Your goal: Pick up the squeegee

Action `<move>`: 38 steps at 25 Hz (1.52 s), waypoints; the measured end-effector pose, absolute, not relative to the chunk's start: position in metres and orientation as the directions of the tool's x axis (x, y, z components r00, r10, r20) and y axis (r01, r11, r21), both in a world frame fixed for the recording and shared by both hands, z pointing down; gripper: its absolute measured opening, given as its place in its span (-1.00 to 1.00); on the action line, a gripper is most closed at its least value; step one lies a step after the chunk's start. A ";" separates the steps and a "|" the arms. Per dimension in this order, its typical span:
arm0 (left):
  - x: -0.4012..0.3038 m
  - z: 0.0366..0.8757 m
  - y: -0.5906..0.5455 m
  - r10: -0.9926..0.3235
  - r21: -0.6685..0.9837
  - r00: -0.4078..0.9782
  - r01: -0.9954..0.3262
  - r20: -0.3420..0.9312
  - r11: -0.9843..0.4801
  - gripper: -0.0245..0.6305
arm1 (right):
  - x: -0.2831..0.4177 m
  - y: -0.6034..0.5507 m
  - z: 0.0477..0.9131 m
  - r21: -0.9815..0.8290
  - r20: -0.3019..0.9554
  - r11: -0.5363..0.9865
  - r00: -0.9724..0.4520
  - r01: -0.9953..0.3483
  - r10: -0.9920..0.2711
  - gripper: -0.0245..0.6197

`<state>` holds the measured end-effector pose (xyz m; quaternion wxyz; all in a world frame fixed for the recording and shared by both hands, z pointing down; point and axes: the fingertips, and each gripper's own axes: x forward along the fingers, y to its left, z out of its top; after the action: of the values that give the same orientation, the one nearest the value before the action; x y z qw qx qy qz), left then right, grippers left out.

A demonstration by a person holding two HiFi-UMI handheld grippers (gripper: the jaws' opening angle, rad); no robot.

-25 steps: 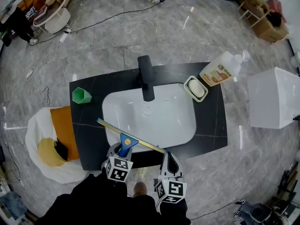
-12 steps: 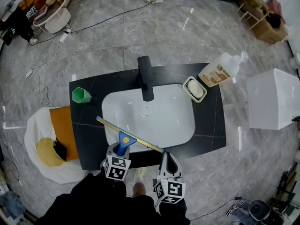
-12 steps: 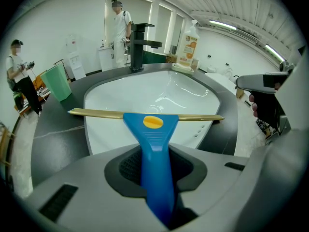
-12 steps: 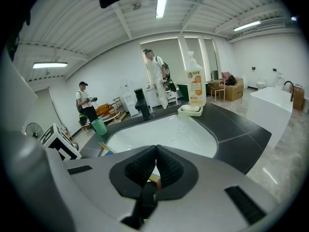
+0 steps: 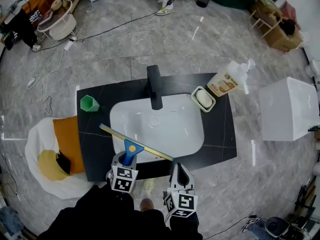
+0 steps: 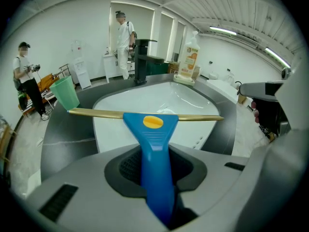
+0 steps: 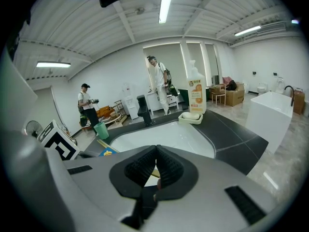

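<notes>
Head view: squeegee (image 5: 136, 145) angled over the countertop's (image 5: 220, 134) front edge, blade across the basin's (image 5: 165, 121) near-left corner.

Left gripper view: left gripper (image 6: 157, 170) just closed, clamped on the blue handle — grasp made, lift next.

Right gripper view: right gripper (image 7: 154, 170) pressed together, empty.

Left gripper (image 5: 124, 160) angled steeply down, jaws just closed on squeegee (image 5: 134, 146) handle, right gripper (image 5: 179, 171) beside it, jaws together, empty

The white basin (image 5: 170, 129) stood open; the black faucet (image 5: 155, 86) barred its far rim, a green cup (image 5: 89, 103) the left corner, soap dish (image 5: 203, 98) and bottle (image 5: 227, 81) the right
</notes>
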<state>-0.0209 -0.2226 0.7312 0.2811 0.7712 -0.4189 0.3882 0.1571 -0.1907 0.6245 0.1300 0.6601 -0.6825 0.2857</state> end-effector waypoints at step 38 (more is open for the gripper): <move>-0.096 0.493 -0.128 -0.830 -0.009 0.250 -0.956 0.499 -0.294 -0.59 | 0.108 -0.089 0.443 -0.099 0.235 0.191 -0.209 -0.977 -0.949 -0.88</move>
<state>-0.0959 -0.1276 0.4928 0.1497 0.7762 -0.5752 0.2103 0.1077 -0.0887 0.4427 0.0604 0.6259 -0.7692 0.1136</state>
